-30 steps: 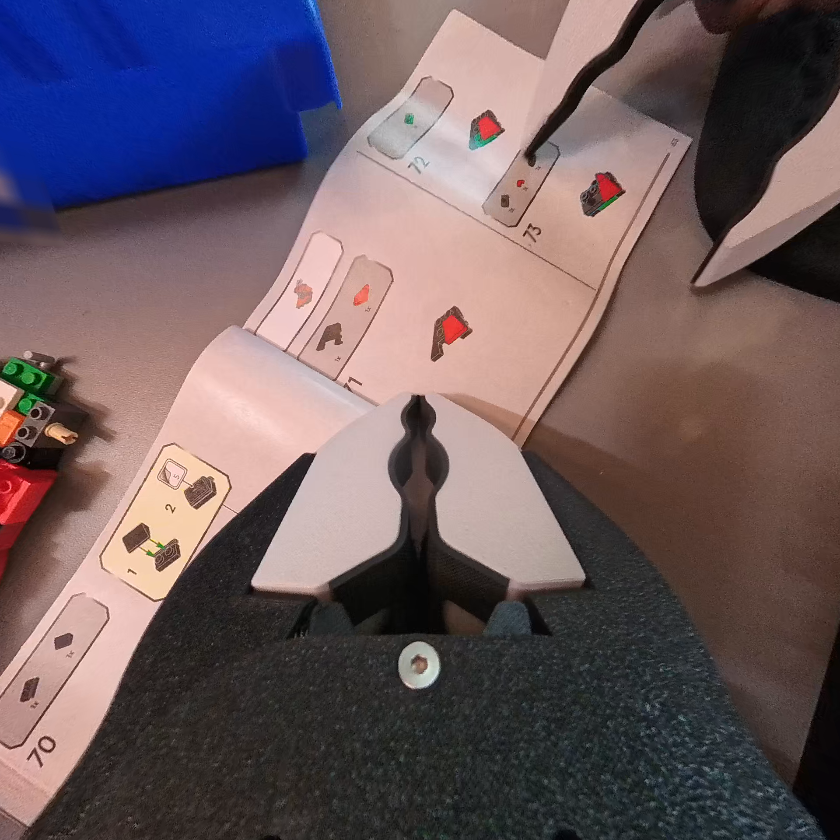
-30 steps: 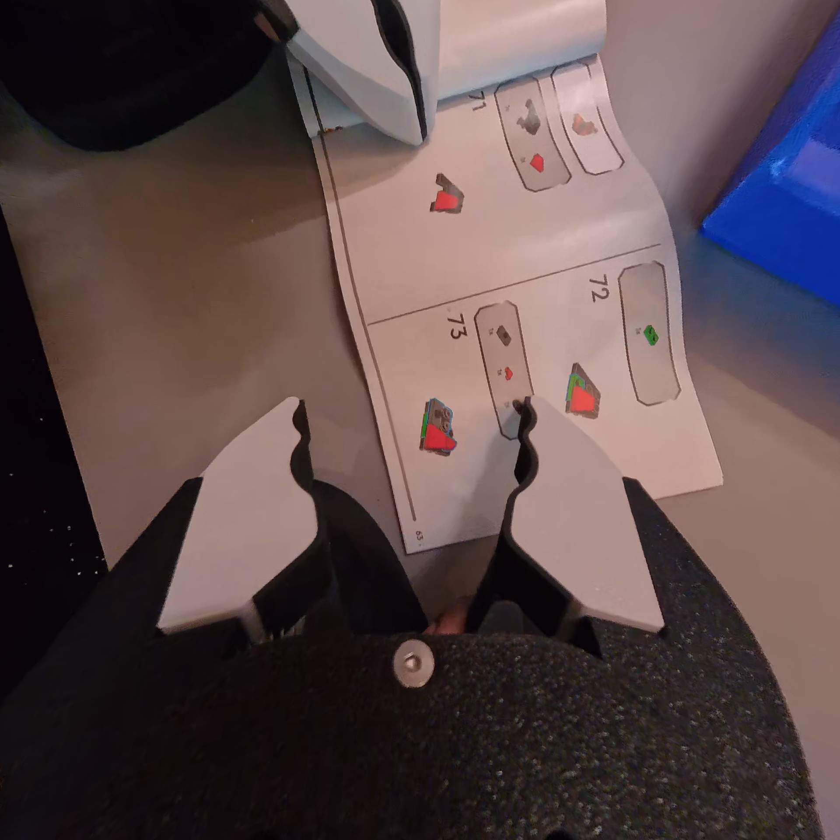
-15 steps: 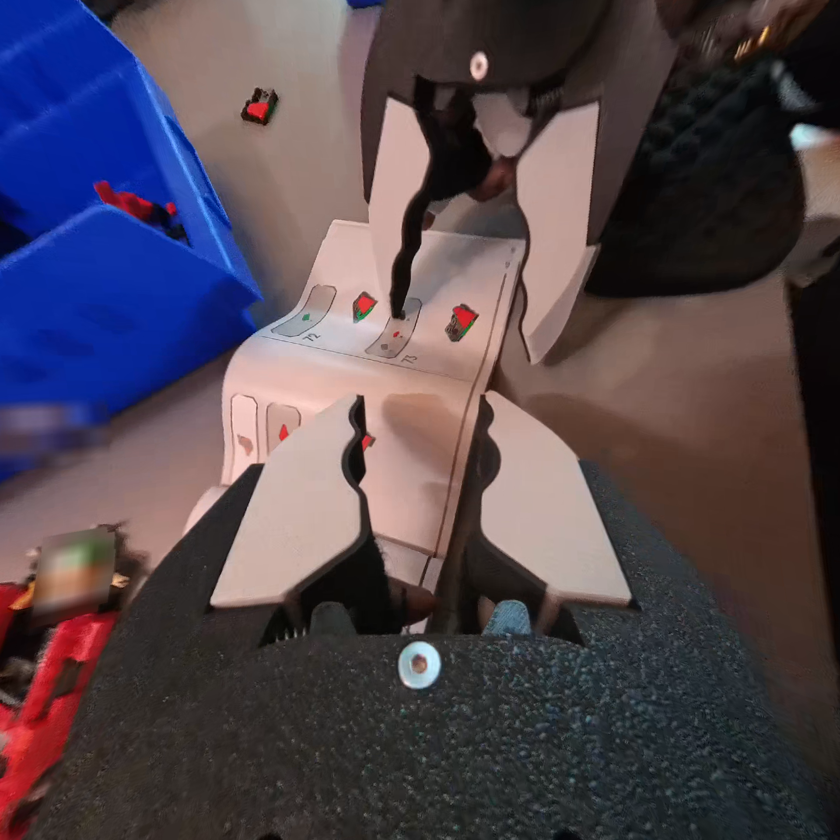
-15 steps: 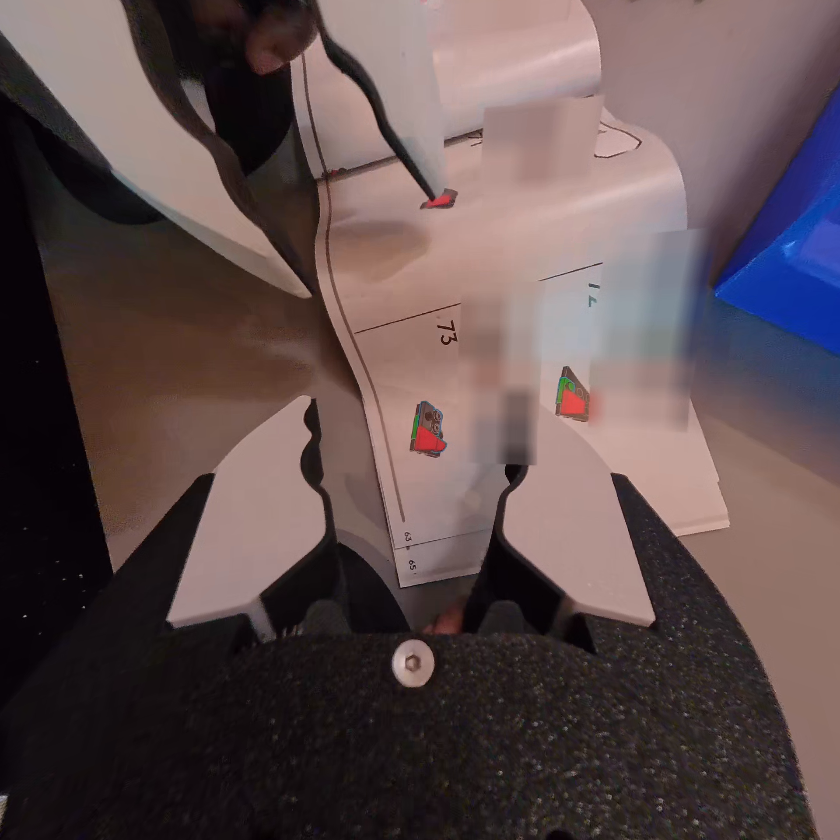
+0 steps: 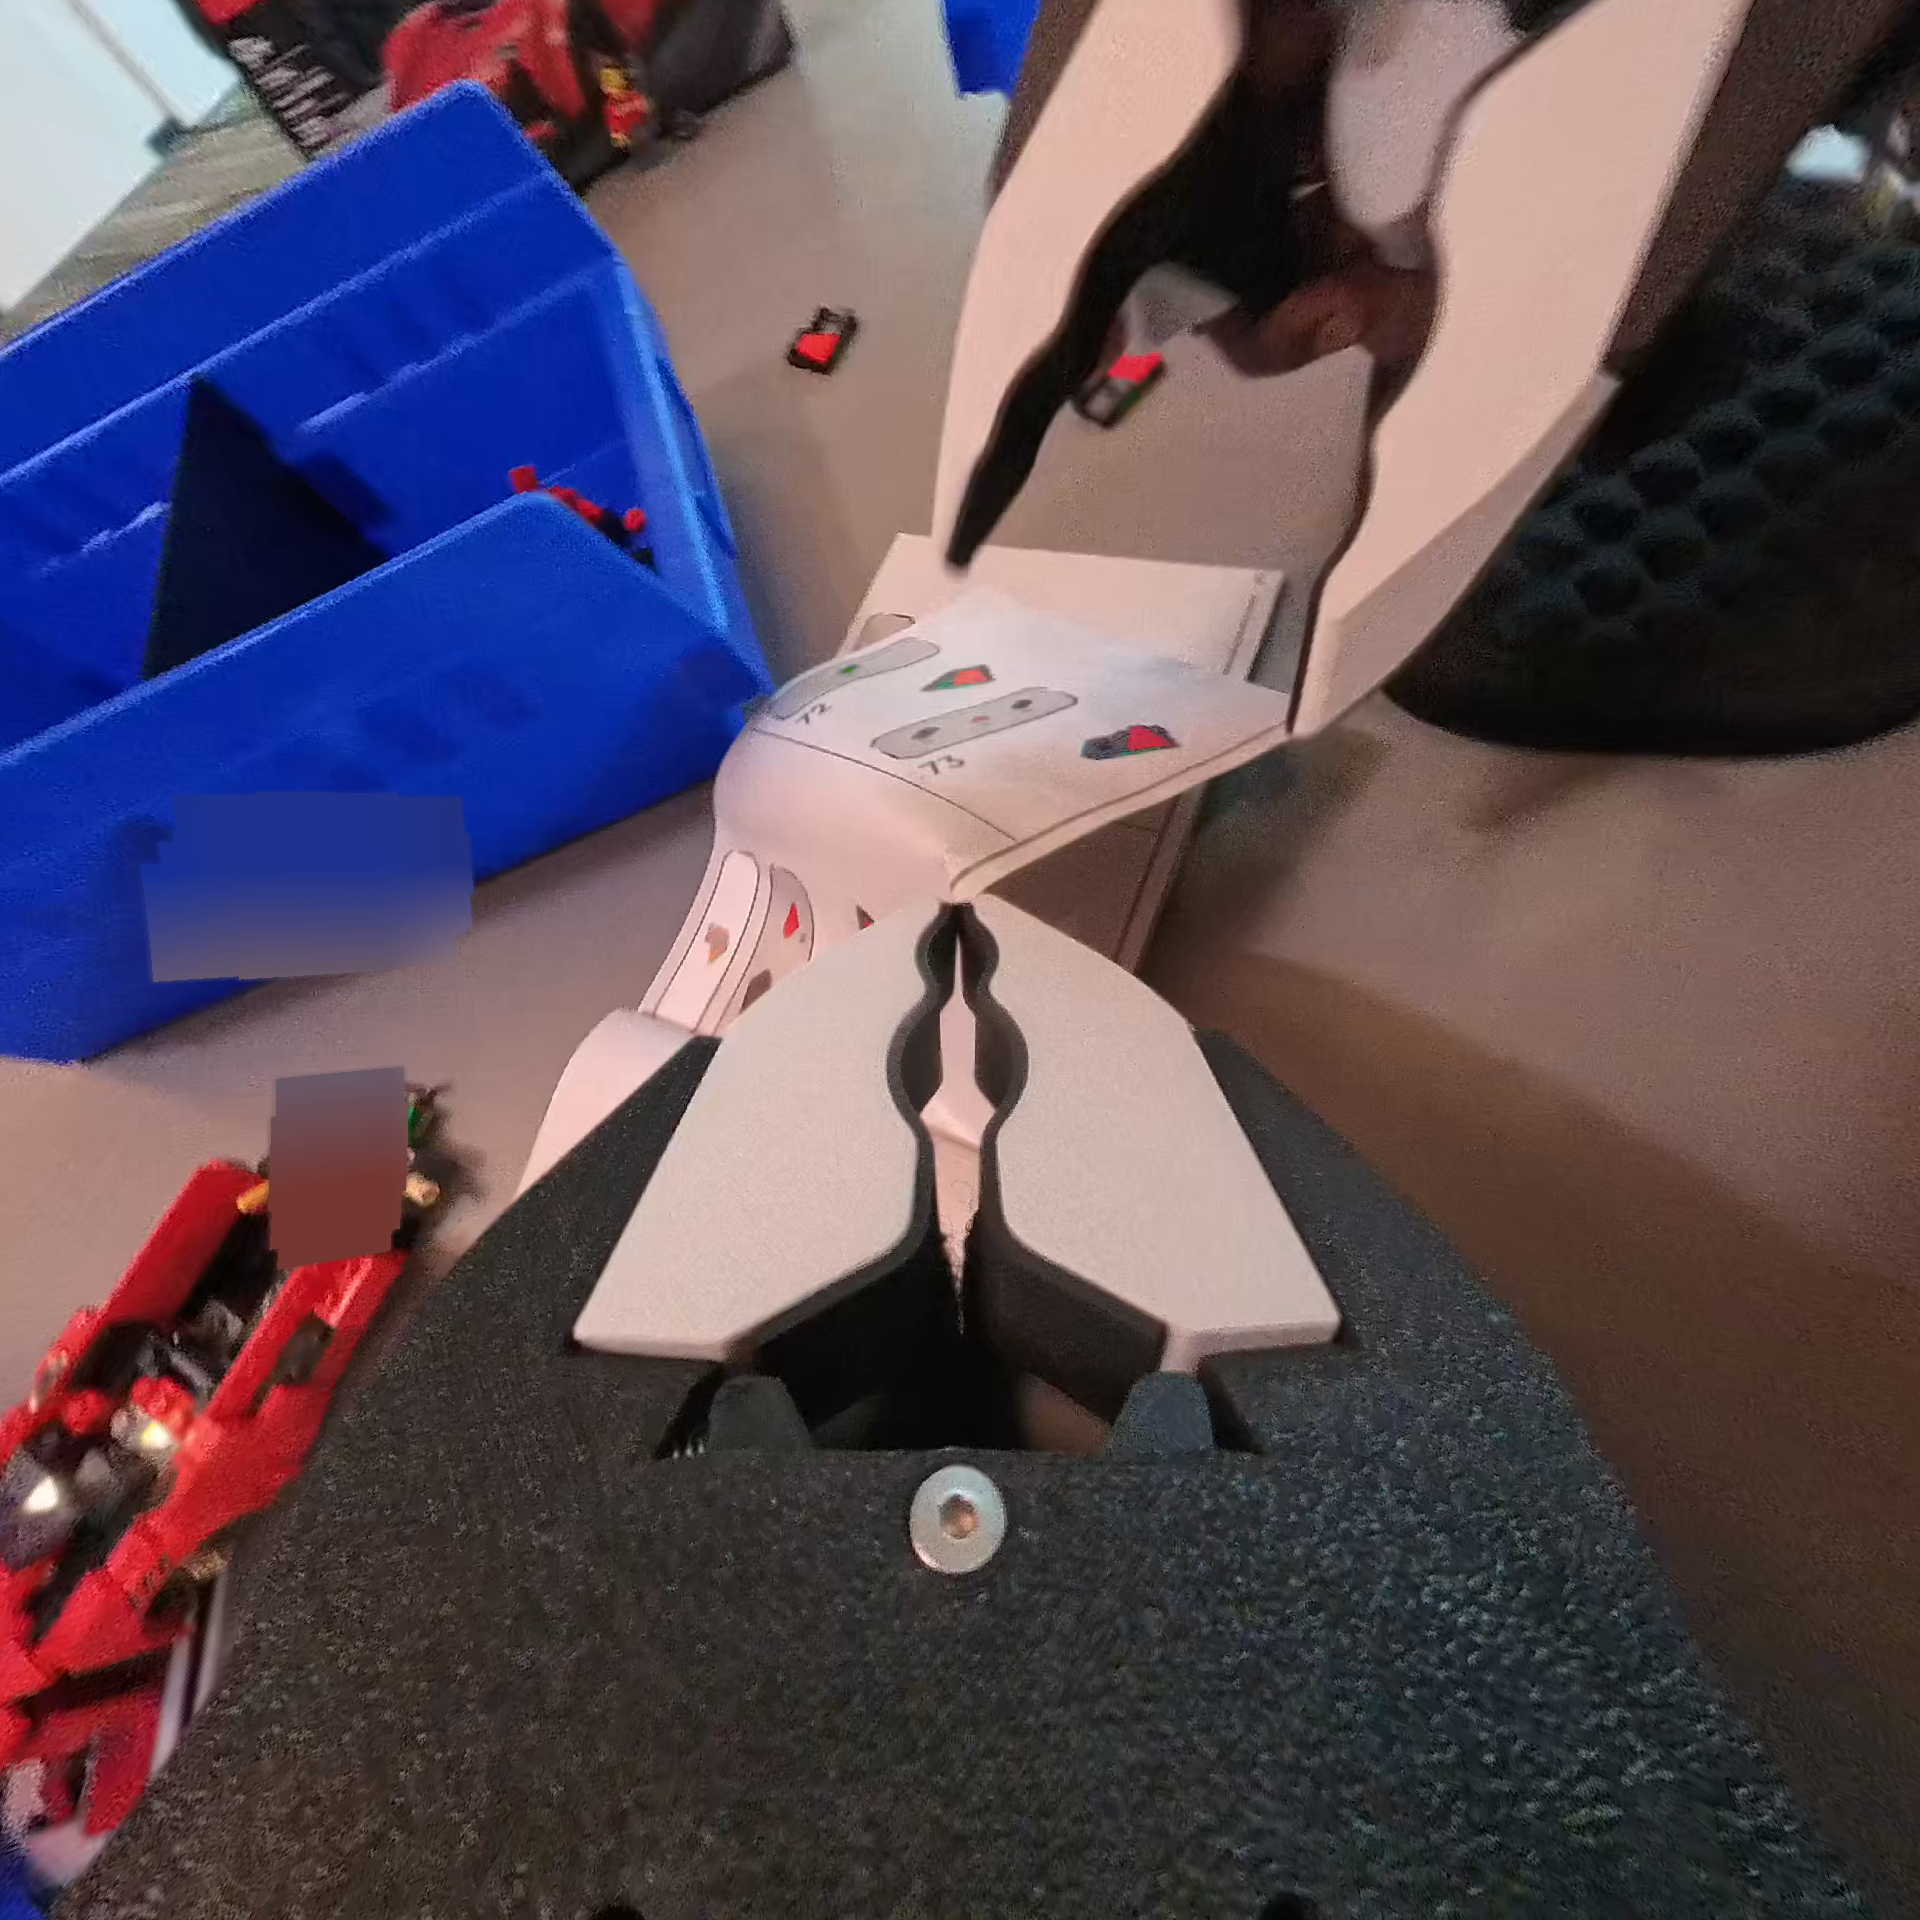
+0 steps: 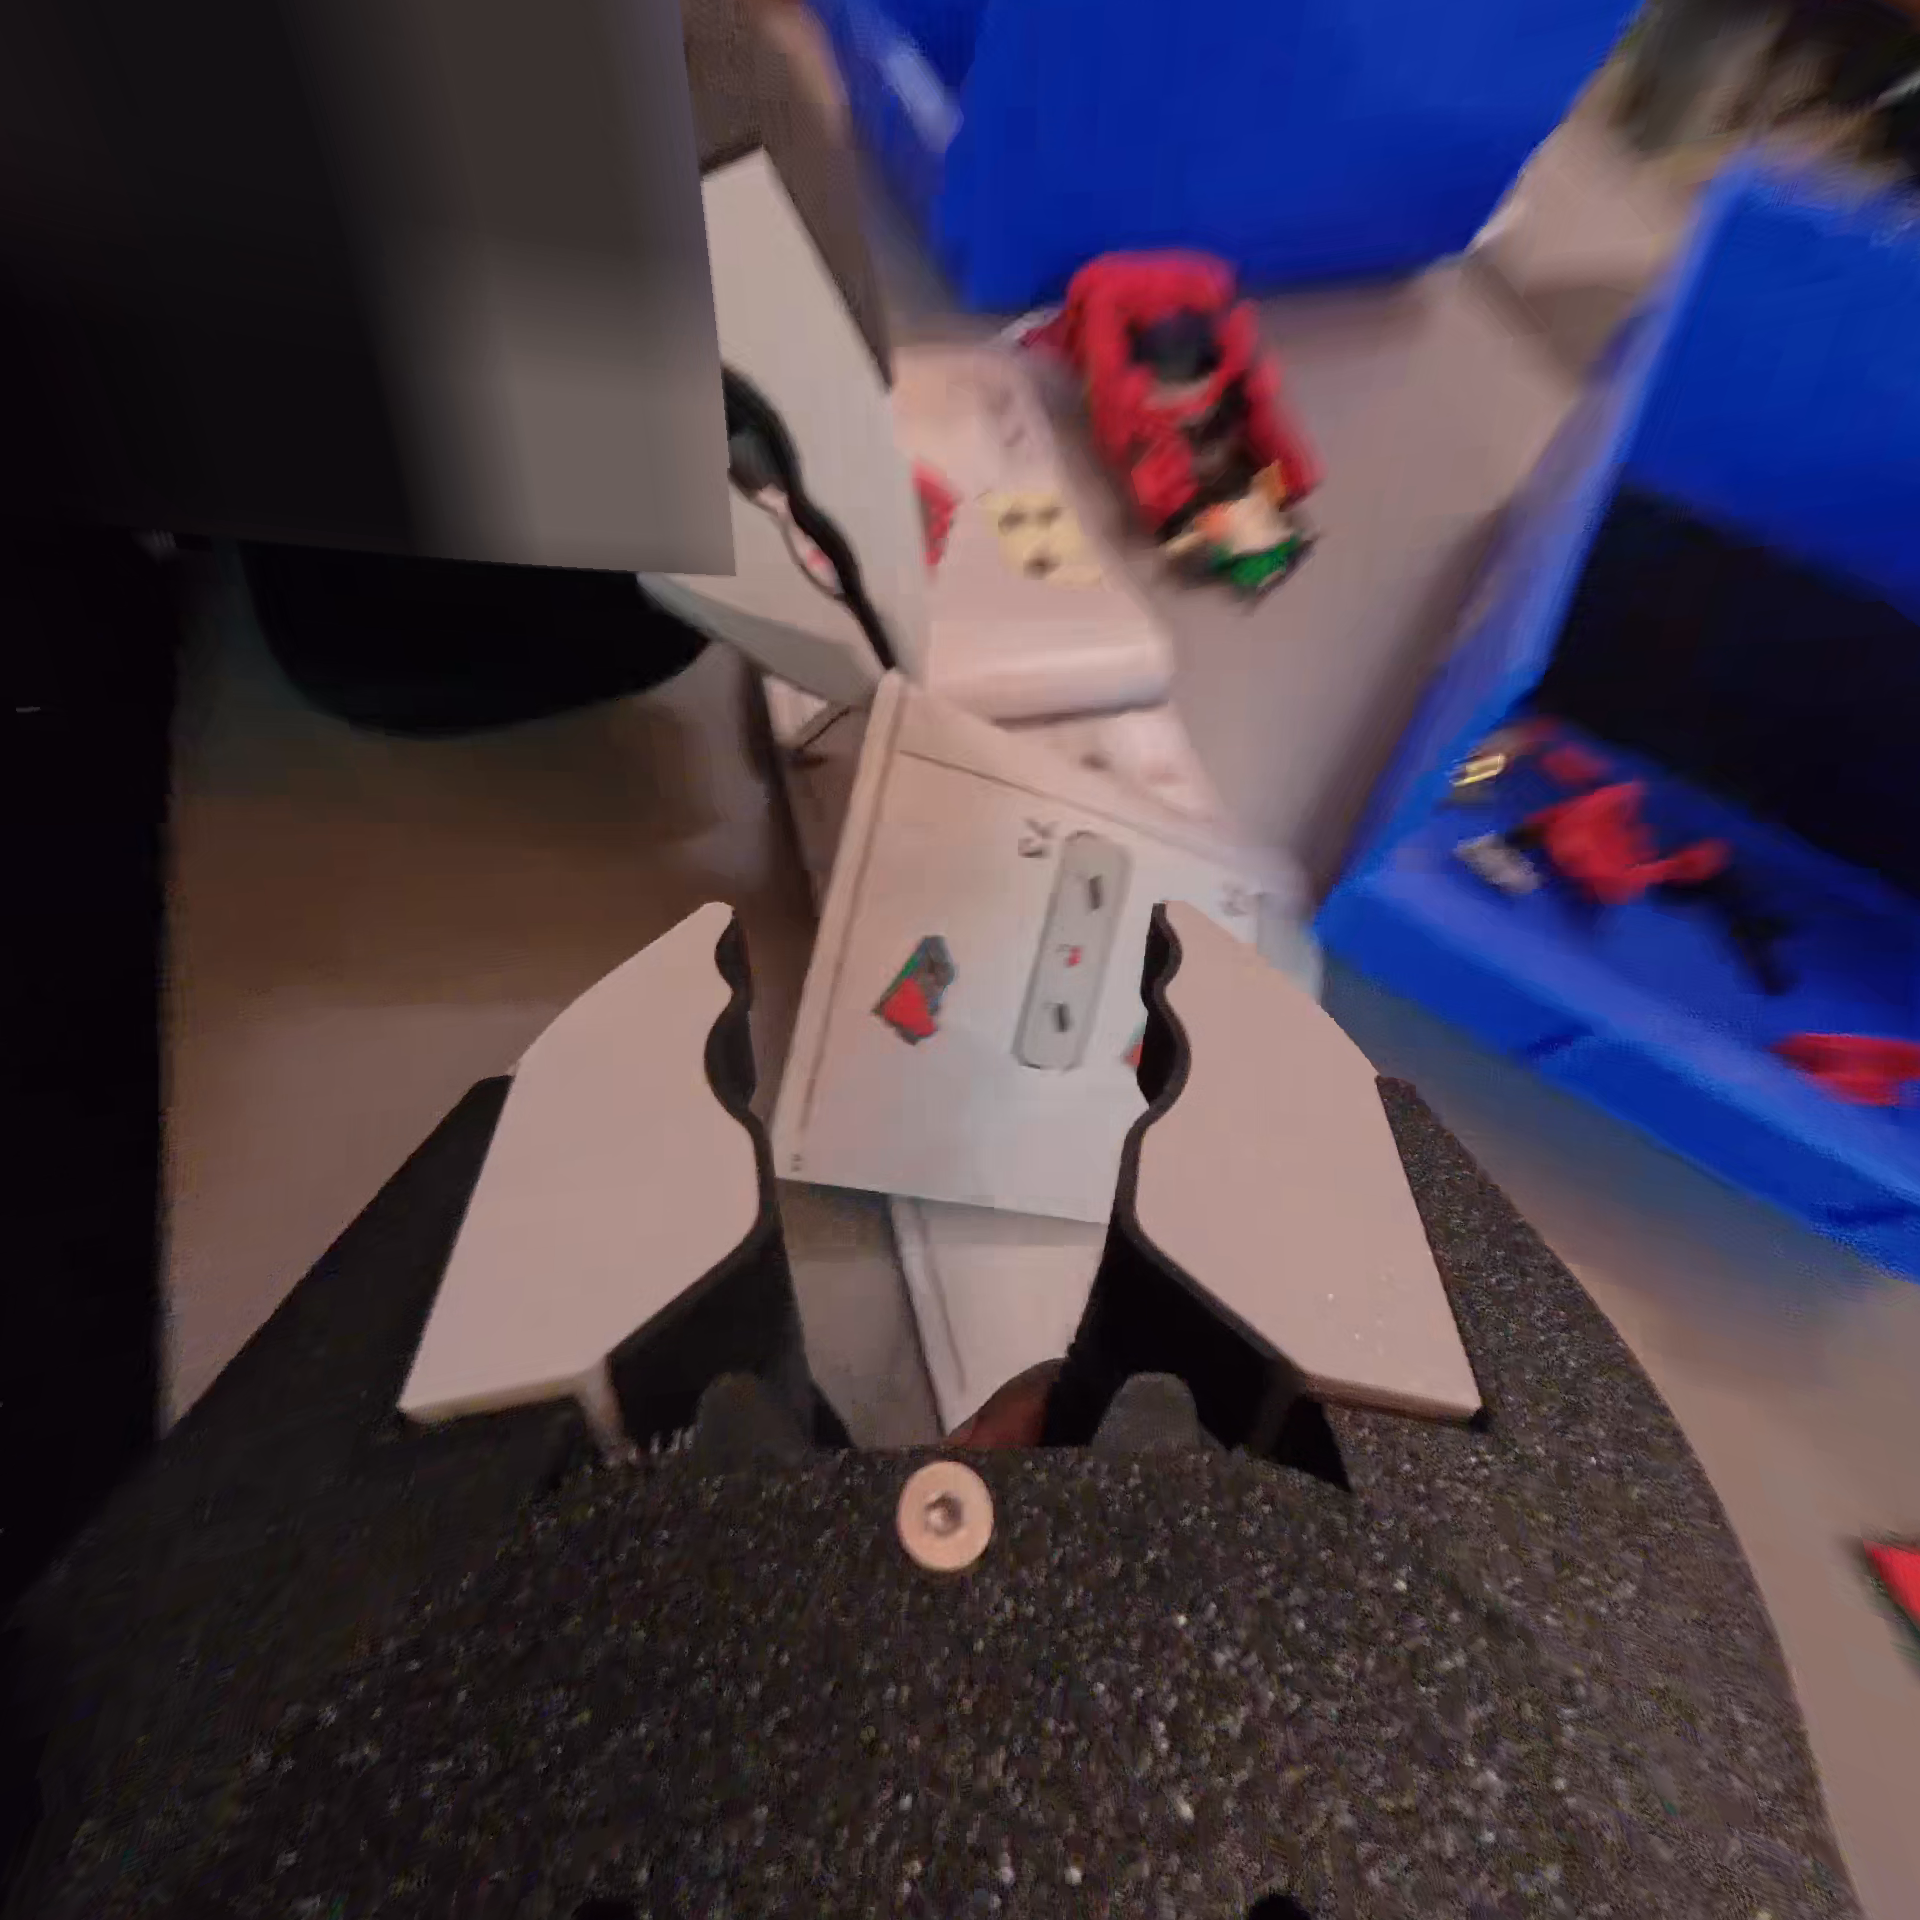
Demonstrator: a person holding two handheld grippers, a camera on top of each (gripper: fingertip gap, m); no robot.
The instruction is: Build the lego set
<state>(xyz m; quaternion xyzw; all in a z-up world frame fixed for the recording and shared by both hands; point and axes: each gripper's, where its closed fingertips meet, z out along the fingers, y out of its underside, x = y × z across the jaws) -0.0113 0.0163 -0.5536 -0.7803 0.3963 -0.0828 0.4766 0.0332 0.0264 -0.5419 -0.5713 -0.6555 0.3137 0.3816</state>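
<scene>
The instruction booklet (image 5: pixel 997 717) lies open on the grey table. My left gripper (image 5: pixel 956 920) is shut on the edge of its top page, which curls up off the pages below. My right gripper (image 5: pixel 1127 634) is open and empty, hovering over the booklet's far end. In the right wrist view the lifted page (image 6: pixel 966 1049) shows between my right gripper's (image 6: pixel 940 925) spread fingers, with my left gripper (image 6: pixel 878 655) at its far edge. The partly built red car (image 5: pixel 135 1455) sits to the left; it also shows in the right wrist view (image 6: pixel 1184 405).
Blue bins (image 5: pixel 343 623) stand left of the booklet; one holds red and dark pieces (image 6: pixel 1621 852). Two small red-and-black sub-builds (image 5: pixel 821 341) (image 5: pixel 1122 376) lie on the table beyond the booklet. A black honeycomb mat (image 5: pixel 1714 582) lies at the far right. Across from one pair of fingers to the other is roughly 6 cm. The partly built red car (image 5: pixel 135 1455) is about 25 cm from my left fingertips. The right camera catches it too, in the right wrist view (image 6: pixel 1169 390).
My left gripper opened around the page edge, then shut on it and lifted the page. My right gripper raised its fingertip off the page and drew back, still open.
</scene>
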